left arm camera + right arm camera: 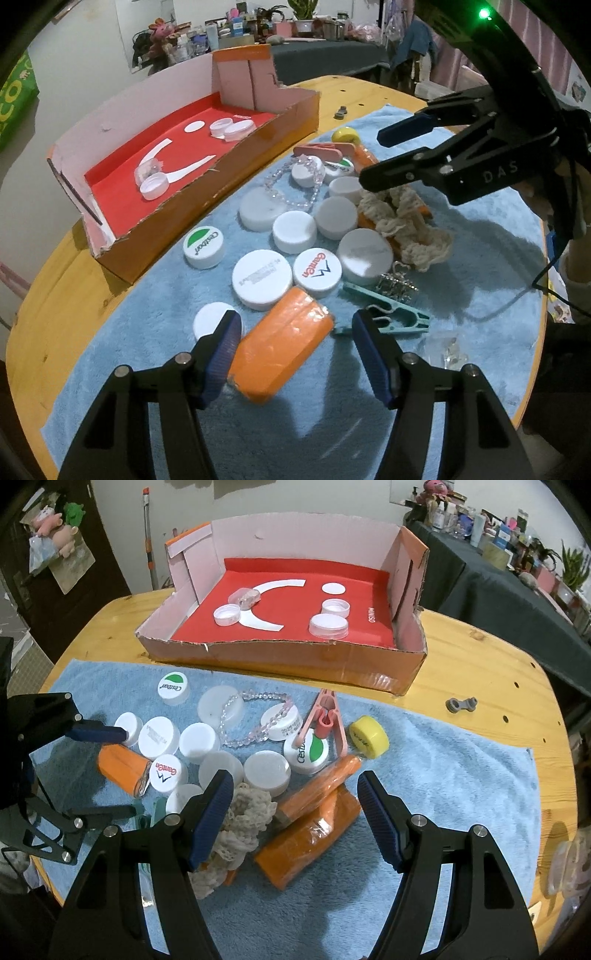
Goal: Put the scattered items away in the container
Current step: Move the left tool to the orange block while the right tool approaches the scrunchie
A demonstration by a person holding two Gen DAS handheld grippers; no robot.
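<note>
An orange wrapped packet [284, 350] lies on the blue towel [480, 288] between the fingers of my left gripper [297, 356]. The left pad touches it and the right pad stands apart, so the gripper is open. My right gripper [297, 816] hangs open above two more orange packets [314, 834] and a cream lace cloth [243, 823]. Several white caps [295, 232], a bead bracelet [255, 716], a pink peg [325, 716], a yellow cap [369, 736] and a teal peg [388, 314] lie scattered on the towel. The cardboard box [295, 657] with a red floor holds several clear caps [328, 624].
The towel covers a round wooden table [480, 657]. A small grey part [461, 704] lies on bare wood right of the box. A clear plastic piece [443, 347] sits by the towel's near edge. A dark cluttered table [498, 572] stands behind.
</note>
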